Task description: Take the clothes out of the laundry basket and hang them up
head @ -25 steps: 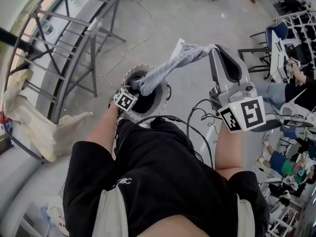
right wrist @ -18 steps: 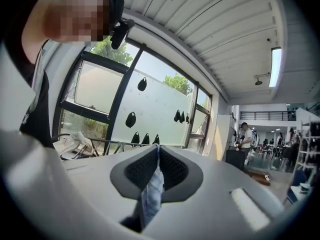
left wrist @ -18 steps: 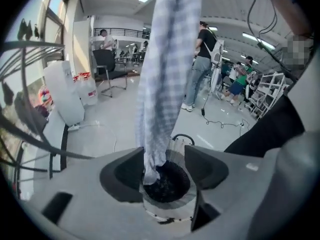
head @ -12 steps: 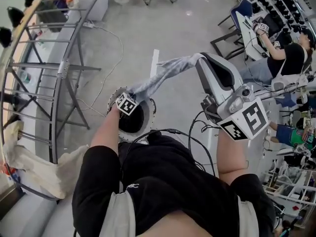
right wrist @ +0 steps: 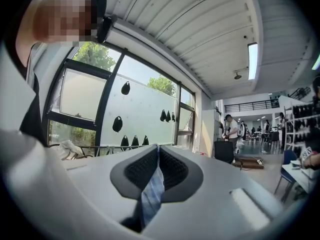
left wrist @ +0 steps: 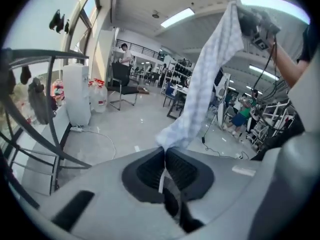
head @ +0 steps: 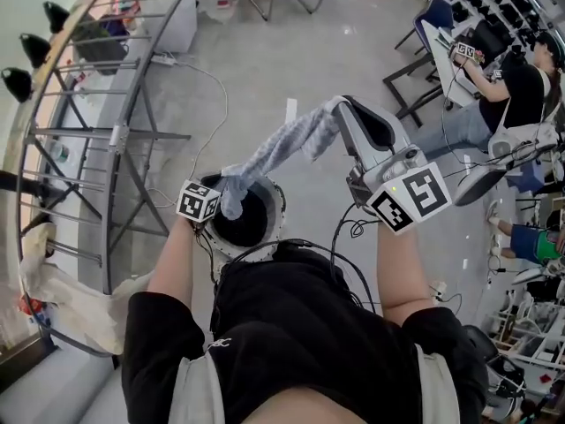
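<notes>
The person stands over a round laundry basket (head: pixel 279 215) on the floor (head: pixel 265 51), with its dark inside in view below the left hand. A grey checked cloth (head: pixel 278 148) is out of the basket and stretches through the air between the two tools. The left tool (head: pixel 219 194) is just above the basket's rim. Its jaws have just been closing and are now pressed together on the lower end of the cloth, which rises from them in the left gripper view. The right tool (head: pixel 340 113) is higher and off to the right, pinching the upper end, and a strip of cloth hangs down between its jaws. A metal drying rack (head: pixel 115 135) stands on the left, with a beige garment (head: pixel 66 294) draped over its near end.
</notes>
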`<state>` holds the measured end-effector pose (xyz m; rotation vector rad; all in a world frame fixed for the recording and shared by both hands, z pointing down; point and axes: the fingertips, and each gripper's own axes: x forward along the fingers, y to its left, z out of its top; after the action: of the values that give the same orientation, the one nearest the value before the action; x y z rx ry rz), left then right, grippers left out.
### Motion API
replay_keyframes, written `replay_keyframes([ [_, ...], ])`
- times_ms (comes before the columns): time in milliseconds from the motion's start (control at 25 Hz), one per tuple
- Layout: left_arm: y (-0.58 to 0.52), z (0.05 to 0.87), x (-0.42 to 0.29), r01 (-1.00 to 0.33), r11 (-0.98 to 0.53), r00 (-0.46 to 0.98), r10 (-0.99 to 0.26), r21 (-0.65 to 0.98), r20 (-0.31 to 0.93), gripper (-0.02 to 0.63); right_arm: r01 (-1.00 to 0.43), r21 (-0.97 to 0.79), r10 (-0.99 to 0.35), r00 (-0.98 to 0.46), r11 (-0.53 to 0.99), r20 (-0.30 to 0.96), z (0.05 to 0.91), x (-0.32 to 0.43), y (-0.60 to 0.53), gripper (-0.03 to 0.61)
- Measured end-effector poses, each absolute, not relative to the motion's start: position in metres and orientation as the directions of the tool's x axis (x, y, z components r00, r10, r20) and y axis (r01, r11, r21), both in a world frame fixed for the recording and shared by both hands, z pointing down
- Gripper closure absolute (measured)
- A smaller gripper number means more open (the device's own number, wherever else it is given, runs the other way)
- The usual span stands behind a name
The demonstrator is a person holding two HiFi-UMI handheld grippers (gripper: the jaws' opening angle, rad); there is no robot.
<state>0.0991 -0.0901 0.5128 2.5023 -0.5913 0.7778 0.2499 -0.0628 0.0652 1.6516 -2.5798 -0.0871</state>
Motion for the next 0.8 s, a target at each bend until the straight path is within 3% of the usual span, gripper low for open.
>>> replay_keyframes([
  [360,-0.122,0.353,0.07,-0.571,-0.812,0.772,-0.48,0.124,0.416,0.601,-0.888,0.03,-0.888,-0.456,0.458,0.056,0.101,0.252,-0.089,0.551],
  [600,-0.131,0.239,0.05,-0.602,-0.793,0.719,-0.589,-0.094,0.368,0.6,-0.865,0.063,-0.866,-0.494,0.498,0.07,0.11,0.245,-0.109,0.551],
  [800,-0.134,0.14,0.029,-0.652,-0.69,0.62,-0.724,-0.315,0.303,0.6,-0.812,0.077,-0.815,-0.575,0.579,0.067,0.113,0.229,-0.123,0.551],
])
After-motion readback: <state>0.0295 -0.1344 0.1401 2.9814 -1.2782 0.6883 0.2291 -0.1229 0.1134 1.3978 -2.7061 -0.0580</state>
